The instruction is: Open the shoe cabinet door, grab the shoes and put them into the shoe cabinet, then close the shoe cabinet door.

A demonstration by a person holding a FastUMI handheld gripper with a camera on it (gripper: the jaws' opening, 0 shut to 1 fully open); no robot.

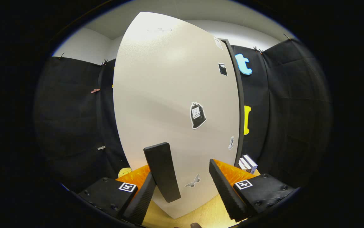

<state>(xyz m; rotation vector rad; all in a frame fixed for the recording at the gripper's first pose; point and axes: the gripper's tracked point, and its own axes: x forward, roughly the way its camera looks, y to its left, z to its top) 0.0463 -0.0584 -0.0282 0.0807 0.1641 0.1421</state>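
shoe cabinet door (175,95): pale, tall panel, taken here as the landmark. it fronts the gripper closely and looks flush with a dark cabinet edge (237,95) along its right side, so it reads as closed; whether shoes are inside cannot be told, and the closed door fits either the stage before opening or the one after shutting.

handle (162,171): dark flat bar low on the door, standing out from the panel and slanting a little.

gripper (182,190): fingers spread wide, pinching nothing. the handle sits between them, nearer the left finger and apparently just ahead of its tip; the right finger stands apart from it. contact with the handle cannot be confirmed.

stickers: bag-shaped sticker (197,115) mid-door, right of and above the handle; butterfly sticker (192,181) just right of the handle's lower end; smaller ones near the door's right edge.

other items: small boxes (248,163) on the wooden floor (201,212) beside the door's lower right corner; yellow thing (124,172) by the lower left corner, too hidden to name.

handling note: any grip on the handle wants it centred between the fingers, both pressing squarely on its flat faces, and the pull following the door's hinge arc rather than a straight line, or the bar may slip out.
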